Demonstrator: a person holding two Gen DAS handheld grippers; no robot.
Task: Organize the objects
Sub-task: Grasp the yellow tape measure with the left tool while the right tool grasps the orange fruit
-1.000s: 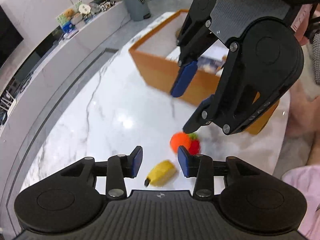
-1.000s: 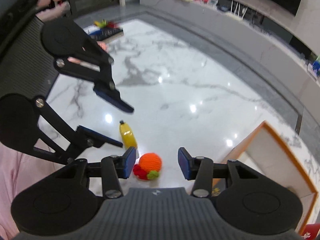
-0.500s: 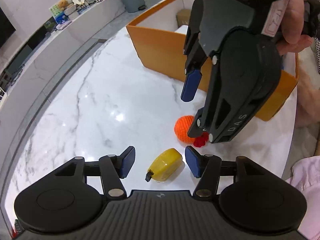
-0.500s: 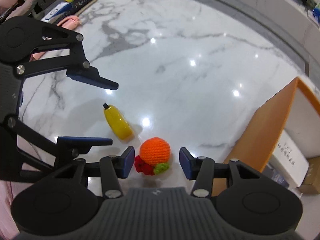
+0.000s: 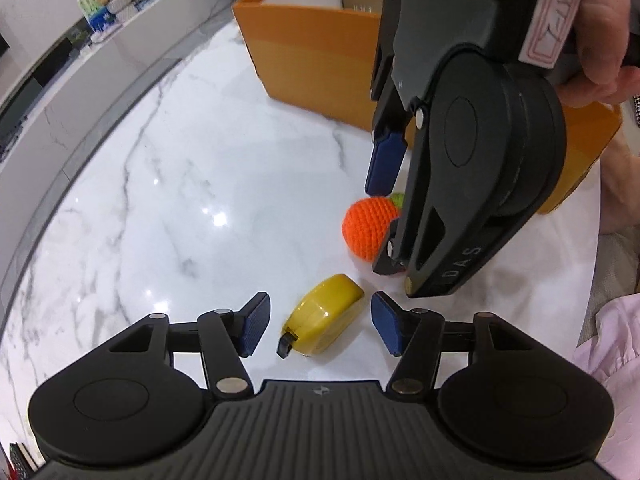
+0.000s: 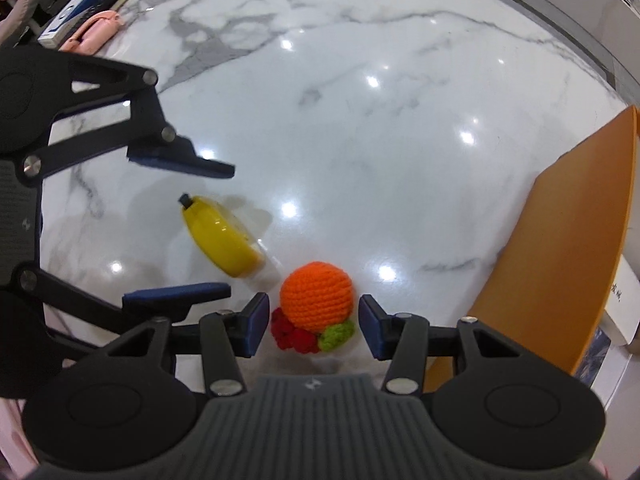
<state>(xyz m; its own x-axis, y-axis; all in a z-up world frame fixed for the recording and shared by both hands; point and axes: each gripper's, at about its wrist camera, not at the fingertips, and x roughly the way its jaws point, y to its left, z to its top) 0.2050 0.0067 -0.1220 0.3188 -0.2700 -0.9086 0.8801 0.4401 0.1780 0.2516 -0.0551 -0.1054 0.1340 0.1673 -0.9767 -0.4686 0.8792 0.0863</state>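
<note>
Both tools stand apart, gripping nothing: the left tool straddles the yellow bottle, the right tool straddles the crocheted orange on the marble desk.

I see a white surface with grey marbled veins, yellow bottle with black cap, beside it an orange crocheted ball with red and green bits, orange box.

Glossy marble table, crocheted yarn orange, shiny smooth plastic banana.
</note>
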